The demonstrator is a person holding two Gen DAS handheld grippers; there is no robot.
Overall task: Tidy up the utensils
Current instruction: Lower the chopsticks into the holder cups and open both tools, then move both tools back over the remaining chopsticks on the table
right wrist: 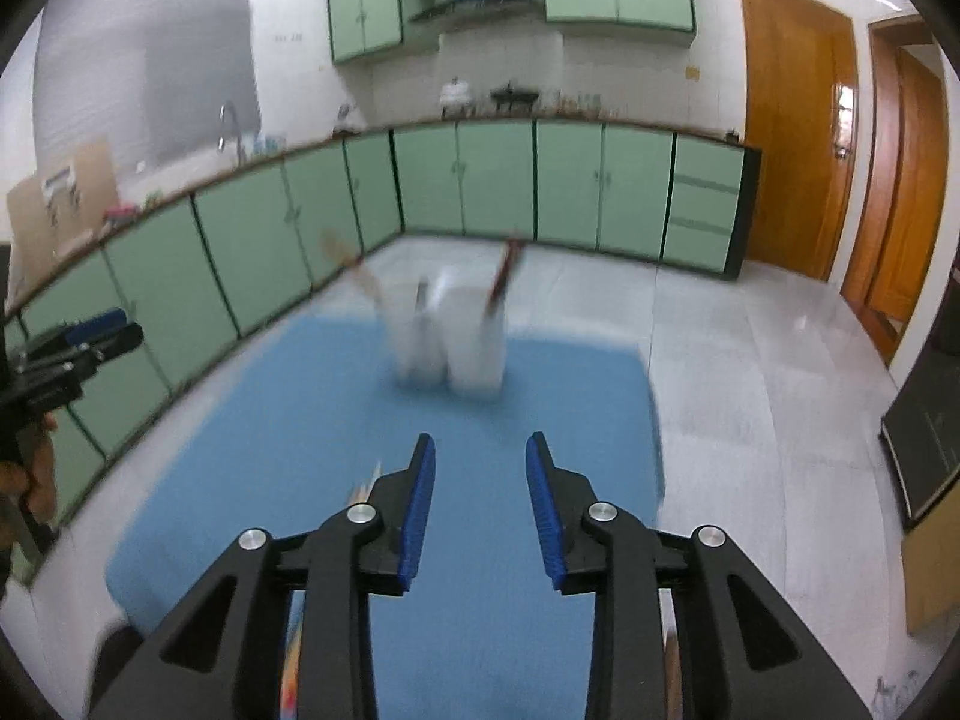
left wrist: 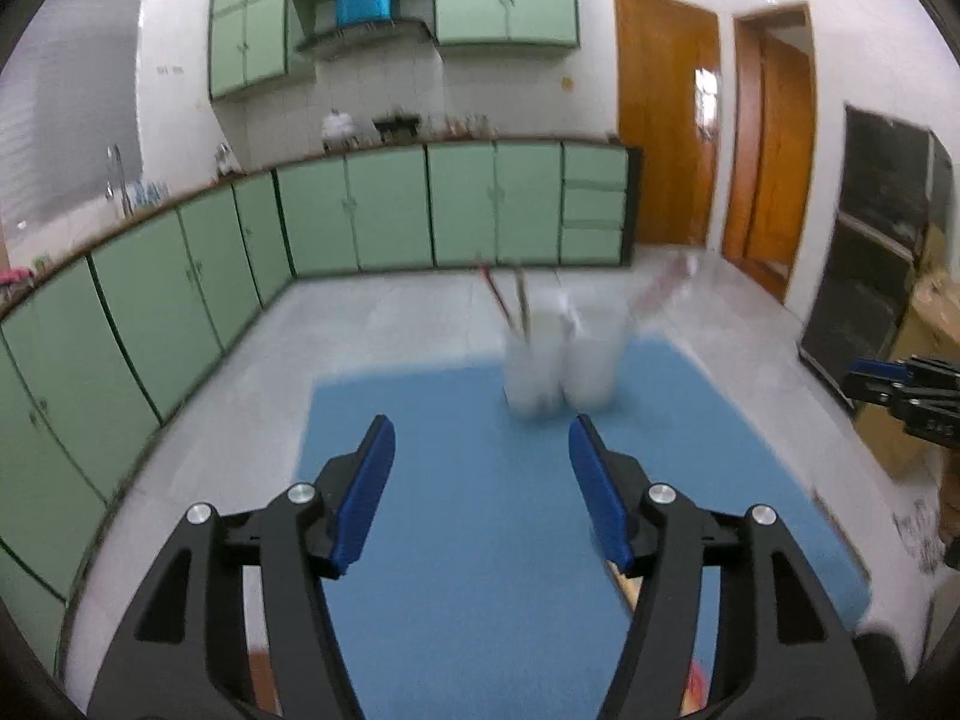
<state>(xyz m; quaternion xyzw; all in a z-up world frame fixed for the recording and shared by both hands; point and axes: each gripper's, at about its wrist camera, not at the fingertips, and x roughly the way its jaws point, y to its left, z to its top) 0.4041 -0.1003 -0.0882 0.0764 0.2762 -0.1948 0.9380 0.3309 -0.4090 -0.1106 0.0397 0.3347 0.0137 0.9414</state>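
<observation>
We are seeing even, soft indoor light; motion blur is smearing the white holders (left wrist: 561, 354), glare is streaking the orange door (left wrist: 708, 90), and fisheye edges are bending.

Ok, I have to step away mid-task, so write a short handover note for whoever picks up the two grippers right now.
Left gripper: open, holding nothing, above the blue mat.
Right gripper: open, holding nothing, above the same mat.
White holders: two side by side at the mat's far end.
Done: a few utensils already stand in them; the blur hides which kinds.
Left: something lies on the mat under each gripper's fingers, probably more utensils to sort.
</observation>
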